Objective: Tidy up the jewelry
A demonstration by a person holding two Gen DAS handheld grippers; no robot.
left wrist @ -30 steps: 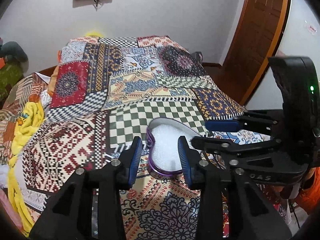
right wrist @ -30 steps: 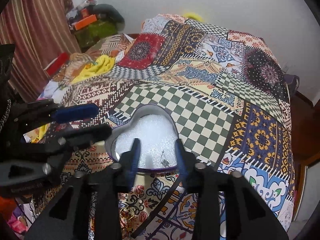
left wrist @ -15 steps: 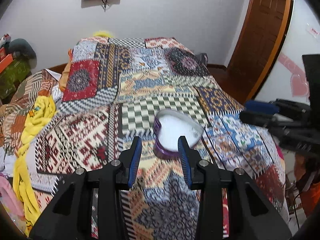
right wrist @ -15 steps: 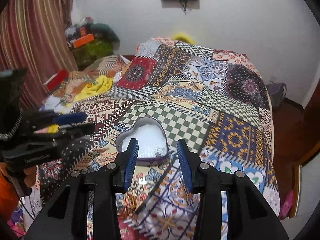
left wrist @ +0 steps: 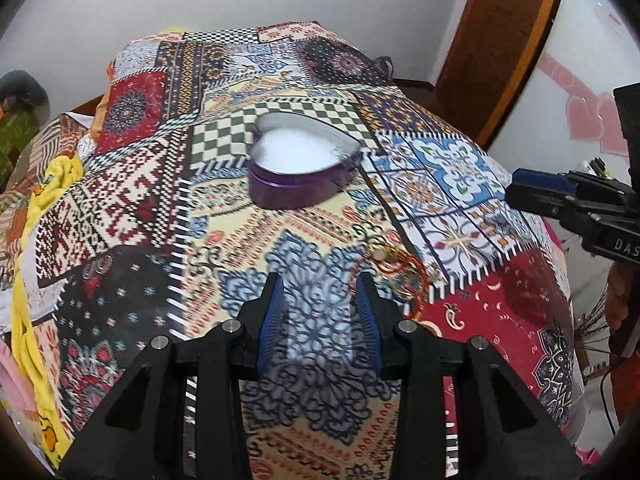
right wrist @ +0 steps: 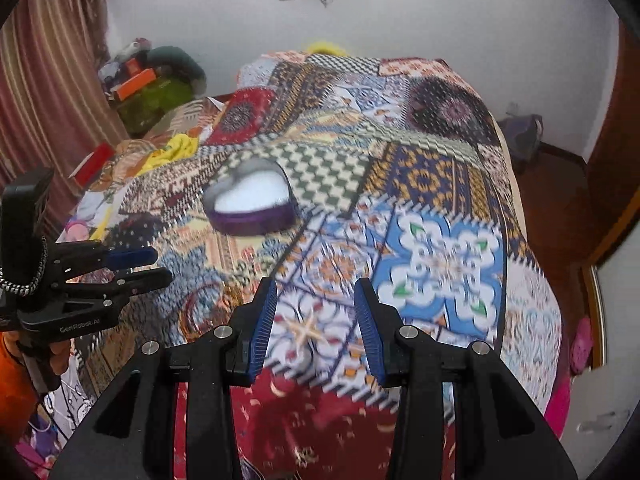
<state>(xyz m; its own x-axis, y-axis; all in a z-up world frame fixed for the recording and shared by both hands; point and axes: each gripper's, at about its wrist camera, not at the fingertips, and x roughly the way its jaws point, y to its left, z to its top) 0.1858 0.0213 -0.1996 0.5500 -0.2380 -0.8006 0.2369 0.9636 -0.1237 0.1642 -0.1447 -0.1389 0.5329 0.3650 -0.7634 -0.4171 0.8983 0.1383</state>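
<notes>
A purple heart-shaped box (left wrist: pixel 304 168) with white lining stands open on the patterned bedspread; it also shows in the right wrist view (right wrist: pixel 252 204). Gold and red jewelry (left wrist: pixel 394 268) lies on the bedspread just right of my left gripper's right finger. My left gripper (left wrist: pixel 319 322) is open and empty, well short of the box. My right gripper (right wrist: pixel 315 320) is open and empty, also well back from the box. The right view is blurred by motion. Small rings (left wrist: pixel 98 266) lie on a dark patch at the left.
The patchwork bedspread (left wrist: pixel 224 216) covers the bed. Yellow cloth (left wrist: pixel 60 176) and piled clothes (right wrist: pixel 152 92) lie at the left. A wooden door (left wrist: pixel 500 40) stands at the right. The bed's edge drops off on the right (right wrist: pixel 532 320).
Both grippers have pulled back and up from the heart box, which now sits farther away. The jewelry near the bed's front has come into the left view.
</notes>
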